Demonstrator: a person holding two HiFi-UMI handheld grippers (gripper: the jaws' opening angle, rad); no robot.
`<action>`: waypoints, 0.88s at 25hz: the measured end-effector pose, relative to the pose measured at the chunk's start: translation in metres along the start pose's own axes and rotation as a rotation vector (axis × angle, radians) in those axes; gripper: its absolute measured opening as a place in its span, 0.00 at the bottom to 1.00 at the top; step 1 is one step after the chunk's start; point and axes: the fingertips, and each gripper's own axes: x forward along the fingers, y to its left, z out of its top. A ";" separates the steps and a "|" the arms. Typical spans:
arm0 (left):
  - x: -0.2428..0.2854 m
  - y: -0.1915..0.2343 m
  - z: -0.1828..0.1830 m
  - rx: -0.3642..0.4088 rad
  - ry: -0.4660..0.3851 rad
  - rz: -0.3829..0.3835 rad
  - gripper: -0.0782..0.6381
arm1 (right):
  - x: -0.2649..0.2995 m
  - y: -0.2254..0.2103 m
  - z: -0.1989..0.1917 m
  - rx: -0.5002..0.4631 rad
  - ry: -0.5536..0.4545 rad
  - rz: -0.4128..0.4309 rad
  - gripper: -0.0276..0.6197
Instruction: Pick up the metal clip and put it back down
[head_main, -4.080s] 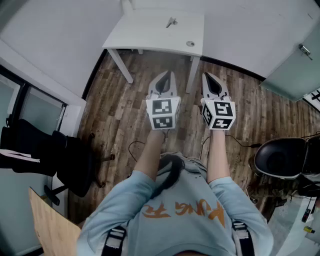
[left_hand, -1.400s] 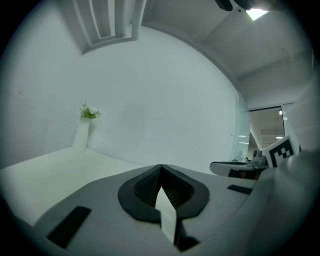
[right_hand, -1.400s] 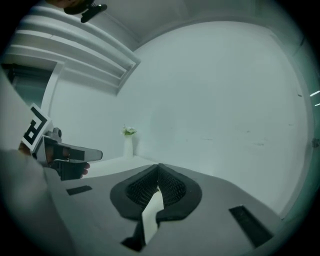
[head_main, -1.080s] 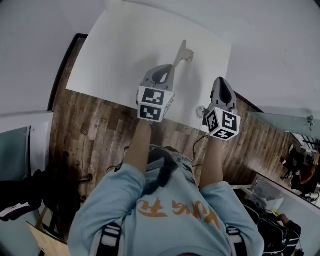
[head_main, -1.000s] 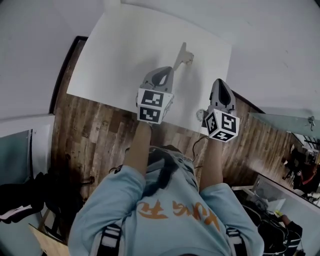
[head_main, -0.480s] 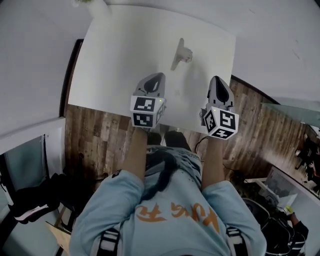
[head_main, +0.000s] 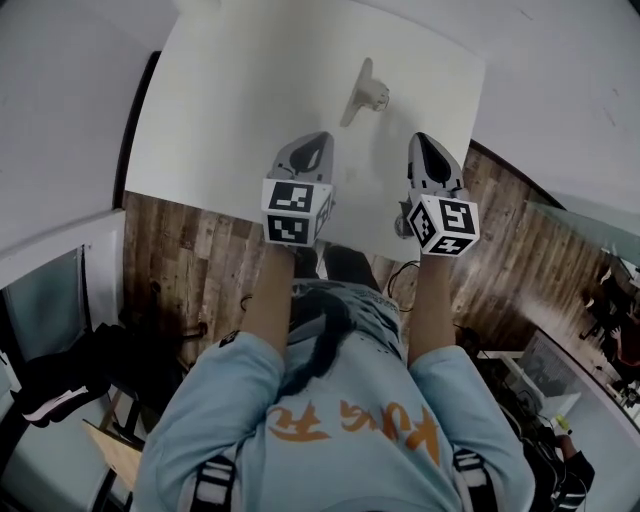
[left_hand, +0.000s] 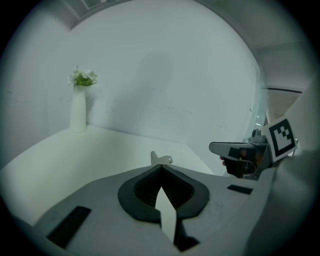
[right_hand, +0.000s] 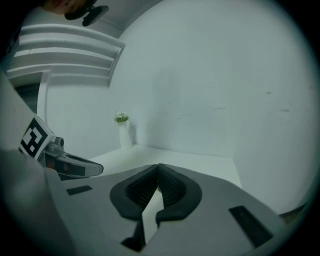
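Left claw (left_hand: 161, 166) closed, clip (left_hand: 161, 158) ahead, vase (left_hand: 78, 107) beyond

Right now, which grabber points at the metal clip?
The left gripper: the metal clip lies straight beyond its closed tips. The right gripper has none in its view.

My left gripper (left_hand: 161, 165) and right gripper (right_hand: 159, 165), matt grey plastic with ribbed black pads (left_hand: 176, 188), over a smooth matt white table (head_main: 220, 120); the clip (head_main: 362, 92) is dull bare metal, the floor (head_main: 200, 260) grainy wood planks.
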 end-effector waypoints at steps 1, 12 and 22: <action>0.001 0.001 0.001 -0.001 0.001 0.004 0.13 | 0.006 0.001 -0.002 -0.002 0.010 0.014 0.06; 0.009 0.025 -0.005 -0.033 0.031 0.069 0.13 | 0.077 0.010 -0.024 -0.053 0.150 0.147 0.12; 0.015 0.040 -0.009 -0.008 0.064 0.114 0.13 | 0.126 -0.010 -0.047 0.113 0.267 0.134 0.27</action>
